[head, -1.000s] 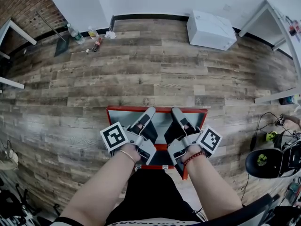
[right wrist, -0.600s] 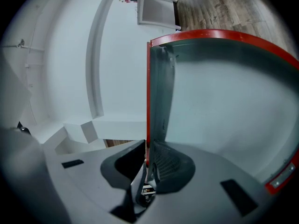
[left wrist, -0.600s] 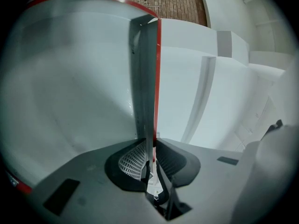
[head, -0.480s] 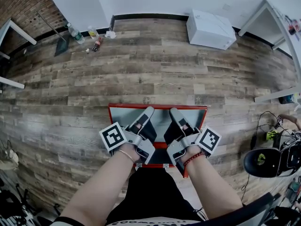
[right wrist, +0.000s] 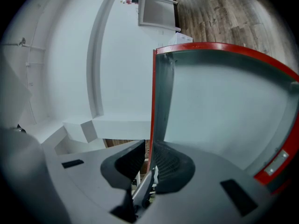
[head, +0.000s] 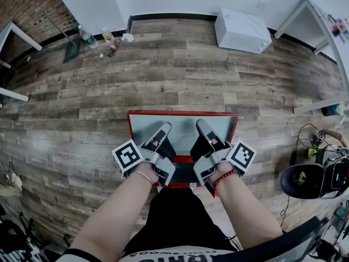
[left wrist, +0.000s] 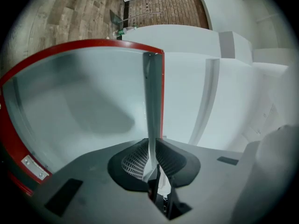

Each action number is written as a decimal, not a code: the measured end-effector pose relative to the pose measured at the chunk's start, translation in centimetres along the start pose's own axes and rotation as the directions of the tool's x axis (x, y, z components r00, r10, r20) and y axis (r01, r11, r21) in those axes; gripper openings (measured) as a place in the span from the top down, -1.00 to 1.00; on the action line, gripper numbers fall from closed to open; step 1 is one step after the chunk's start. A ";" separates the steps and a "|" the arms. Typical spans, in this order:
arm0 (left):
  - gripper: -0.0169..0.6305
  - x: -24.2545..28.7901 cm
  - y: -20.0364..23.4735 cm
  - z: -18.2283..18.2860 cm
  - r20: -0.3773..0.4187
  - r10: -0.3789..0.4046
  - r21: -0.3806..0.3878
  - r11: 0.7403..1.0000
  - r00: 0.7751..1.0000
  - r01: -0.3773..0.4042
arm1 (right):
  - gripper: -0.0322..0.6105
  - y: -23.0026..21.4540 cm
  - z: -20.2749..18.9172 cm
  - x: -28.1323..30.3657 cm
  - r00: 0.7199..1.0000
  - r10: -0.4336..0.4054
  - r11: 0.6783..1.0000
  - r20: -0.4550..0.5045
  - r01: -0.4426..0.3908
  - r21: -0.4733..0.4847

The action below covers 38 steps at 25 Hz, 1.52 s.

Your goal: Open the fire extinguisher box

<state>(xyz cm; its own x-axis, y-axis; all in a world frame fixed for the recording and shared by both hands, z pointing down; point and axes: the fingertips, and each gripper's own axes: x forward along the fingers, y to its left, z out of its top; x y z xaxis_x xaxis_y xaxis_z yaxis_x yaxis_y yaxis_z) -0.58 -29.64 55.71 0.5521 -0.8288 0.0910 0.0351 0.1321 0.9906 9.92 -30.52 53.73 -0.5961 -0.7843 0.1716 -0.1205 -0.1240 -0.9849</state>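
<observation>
The fire extinguisher box is red, and its lid (head: 182, 125) stands raised with the grey inner face toward me. Part of the box body (head: 183, 174) shows between my hands. My left gripper (head: 162, 129) is shut on the lid's near edge left of centre. In the left gripper view the thin red-rimmed lid (left wrist: 84, 111) runs straight up from between the pads of the left gripper (left wrist: 152, 153). My right gripper (head: 203, 125) is shut on the same edge right of centre. In the right gripper view the right gripper (right wrist: 148, 164) clamps the lid (right wrist: 224, 111) by its red rim.
The box sits on a wood-plank floor. A white carton (head: 244, 30) lies by the far wall, with bottles (head: 87, 37) and litter at the far left. White table legs (head: 313, 21) stand at the right, and a black stool (head: 305, 182) with cables is at the near right.
The lid's far edge has swung higher in the head view, showing more of its grey inner face. The left gripper has shifted slightly toward me. Both grips are unchanged.
</observation>
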 end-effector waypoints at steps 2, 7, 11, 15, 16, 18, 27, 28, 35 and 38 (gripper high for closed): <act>0.81 -0.4 -0.5 0.0 0.005 -0.007 0.003 1.000 1.000 0.007 | 0.76 0.4 -0.4 -0.2 1.000 0.001 1.000 -0.003 -0.001 0.001; 0.82 -1.6 -3.5 -0.6 -0.007 -0.047 0.014 0.999 0.999 0.047 | 0.76 2.5 -1.9 -1.2 0.999 0.005 1.000 -0.032 -0.006 -0.018; 0.82 -3.0 -6.8 -1.3 -0.044 -0.084 0.048 0.995 0.996 0.086 | 0.76 4.9 -3.4 -2.4 0.997 0.010 0.998 -0.074 -0.015 -0.058; 0.82 -4.2 -10.1 -2.0 -0.074 -0.115 0.082 0.989 0.991 0.121 | 0.76 7.6 -4.5 -3.3 0.994 0.015 0.994 -0.108 -0.026 -0.103; 0.82 -4.5 -11.0 -2.1 -0.079 -0.123 0.094 0.987 0.989 0.130 | 0.76 8.4 -4.7 -3.5 0.993 0.021 0.993 -0.114 -0.034 -0.113; 0.82 -4.9 -13.0 -2.4 -0.098 -0.142 0.132 0.979 0.985 0.154 | 0.76 10.2 -5.0 -3.7 0.992 0.040 0.990 -0.121 -0.055 -0.131; 0.82 -7.7 -24.2 -6.5 -0.279 -0.208 0.351 0.886 0.937 0.302 | 0.77 22.2 -7.3 -6.0 0.952 0.182 0.921 -0.246 -0.253 -0.297; 0.82 -8.2 -25.2 -7.0 -0.299 -0.211 0.364 0.876 0.931 0.316 | 0.77 23.4 -7.7 -6.8 0.945 0.188 0.907 -0.267 -0.272 -0.322; 0.82 -12.3 -30.8 -9.5 -0.378 -0.189 0.566 0.727 0.906 0.388 | 0.77 28.7 -8.2 -11.6 0.923 0.211 0.827 -0.322 -0.344 -0.444; 0.82 -14.5 -32.4 -10.0 -0.370 -0.174 0.671 0.629 0.913 0.392 | 0.77 30.3 -8.6 -12.8 0.925 0.214 0.779 -0.315 -0.356 -0.516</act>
<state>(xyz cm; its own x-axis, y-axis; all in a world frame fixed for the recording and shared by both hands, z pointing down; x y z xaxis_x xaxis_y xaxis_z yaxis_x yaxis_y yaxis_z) -1.42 -16.51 21.28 0.8062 -0.5779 -0.1267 -0.3208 -0.6069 0.7272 7.08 -18.97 21.89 -0.8270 -0.5604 -0.0458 -0.2909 0.4961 -0.8181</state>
